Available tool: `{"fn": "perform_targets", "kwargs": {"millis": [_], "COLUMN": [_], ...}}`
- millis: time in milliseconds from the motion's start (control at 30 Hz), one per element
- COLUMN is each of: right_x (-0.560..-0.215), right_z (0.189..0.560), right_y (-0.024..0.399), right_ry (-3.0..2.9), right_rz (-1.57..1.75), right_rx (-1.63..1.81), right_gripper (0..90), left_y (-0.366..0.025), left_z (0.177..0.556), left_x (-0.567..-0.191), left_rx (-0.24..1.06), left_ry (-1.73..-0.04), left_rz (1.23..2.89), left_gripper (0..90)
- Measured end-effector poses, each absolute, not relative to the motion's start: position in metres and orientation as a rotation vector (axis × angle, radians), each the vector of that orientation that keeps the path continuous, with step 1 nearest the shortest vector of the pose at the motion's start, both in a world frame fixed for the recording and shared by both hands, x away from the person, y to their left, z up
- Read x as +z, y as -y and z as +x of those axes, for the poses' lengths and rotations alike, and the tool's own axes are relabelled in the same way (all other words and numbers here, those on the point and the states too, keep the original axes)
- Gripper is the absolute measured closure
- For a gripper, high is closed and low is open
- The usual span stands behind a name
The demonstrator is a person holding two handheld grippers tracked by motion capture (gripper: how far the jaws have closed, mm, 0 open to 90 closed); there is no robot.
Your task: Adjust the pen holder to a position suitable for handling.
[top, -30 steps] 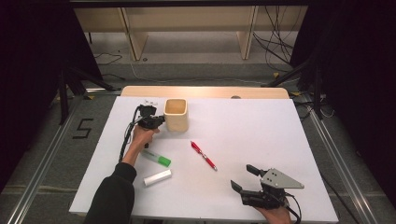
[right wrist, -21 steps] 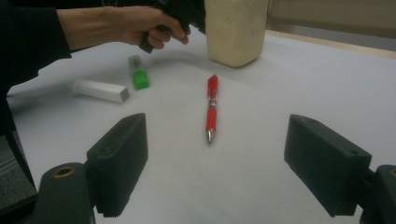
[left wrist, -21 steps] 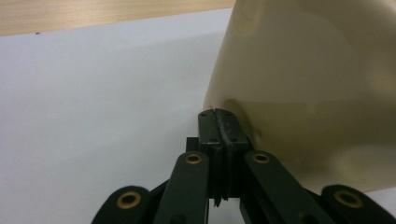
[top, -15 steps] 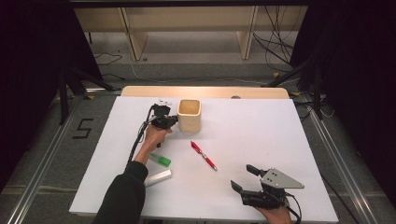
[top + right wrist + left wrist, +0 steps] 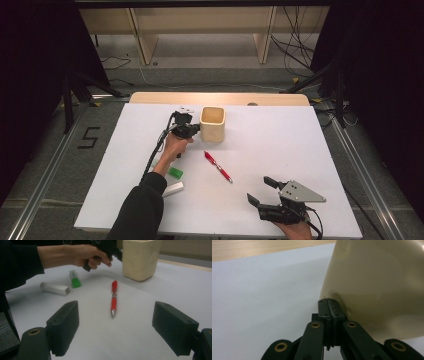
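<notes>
Cream cup nudged by clenched left fingers

Cream cup [image 5: 213, 123] stands upright at about twelve o'clock on the white desk [image 5: 280, 150], one of it on show. At its nine o'clock side sits the left gripper [image 5: 192, 131], fingers clenched together with nothing between them, their tips pressed against the cup's lower wall [image 5: 372, 290]. One red pen [image 5: 218, 166] lies near the desk's centre, at the cup's six o'clock. One green piece [image 5: 175, 173] and one white stick [image 5: 172, 189] lie at seven o'clock, beside the person's dark sleeve [image 5: 140, 210]. Down at five o'clock, the right gripper [image 5: 261, 192] rests low, fingers released and wide apart, pointing toward the pen [image 5: 113, 298].
</notes>
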State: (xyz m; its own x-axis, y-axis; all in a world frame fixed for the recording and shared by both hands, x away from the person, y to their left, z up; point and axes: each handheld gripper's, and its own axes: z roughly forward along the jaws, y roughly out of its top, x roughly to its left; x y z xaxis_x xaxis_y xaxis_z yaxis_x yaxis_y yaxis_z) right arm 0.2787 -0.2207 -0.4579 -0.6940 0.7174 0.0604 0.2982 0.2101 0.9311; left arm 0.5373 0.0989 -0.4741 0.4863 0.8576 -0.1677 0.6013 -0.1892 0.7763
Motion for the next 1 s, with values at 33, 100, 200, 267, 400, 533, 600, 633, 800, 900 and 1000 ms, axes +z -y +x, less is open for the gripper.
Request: {"fn": "perform_targets", "kwargs": {"millis": [33, 100, 200, 267, 400, 533, 600, 633, 800, 900, 1000], "right_x": [-0.458, -0.458, -0.458, -0.458, -0.457, -0.457, -0.457, -0.457, -0.457, -0.457, -0.457], "right_z": [0.279, 0.279, 0.278, 0.278, 0.278, 0.278, 0.278, 0.277, 0.278, 0.277, 0.277], "right_y": [0.221, 0.221, 0.220, 0.220, 0.221, 0.221, 0.221, 0.221, 0.221, 0.220, 0.221], "right_ry": [-2.106, -2.105, -2.106, -2.105, -2.102, -2.102, -2.101, -2.100, -2.098, -2.098, -2.095], "right_rz": [0.945, 0.943, 0.943, 0.942, 0.940, 0.942, 0.939, 0.940, 0.945, 0.940, 0.942], "right_rx": [1.484, 1.484, 1.481, 1.480, 1.481, 1.481, 1.481, 1.479, 1.478, 1.475, 1.477], "right_gripper": [22.3, 22.4, 22.3, 22.3, 22.3, 22.3, 22.3, 22.3, 22.3, 22.3, 22.3], "left_y": [-0.099, -0.098, -0.098, -0.098, -0.102, -0.108, -0.114, -0.118, -0.132, -0.141, -0.143], "left_z": [0.537, 0.537, 0.537, 0.536, 0.534, 0.530, 0.528, 0.526, 0.508, 0.493, 0.485], "left_x": [-0.474, -0.474, -0.474, -0.474, -0.468, -0.460, -0.456, -0.453, -0.437, -0.432, -0.431], "left_rx": [0.388, 0.387, 0.382, 0.382, 0.398, 0.405, 0.402, 0.397, 0.356, 0.327, 0.323], "left_ry": [-1.213, -1.207, -1.209, -1.205, -1.202, -1.202, -1.209, -1.208, -1.173, -1.156, -1.140], "left_rz": [1.898, 1.906, 1.904, 1.910, 1.938, 1.972, 2.007, 2.014, 2.030, 2.047, 2.076], "left_gripper": [89.5, 89.4, 89.5, 89.3, 84.8, 76.9, 71.4, 68.4, 51.6, 40.9, 34.9]}}
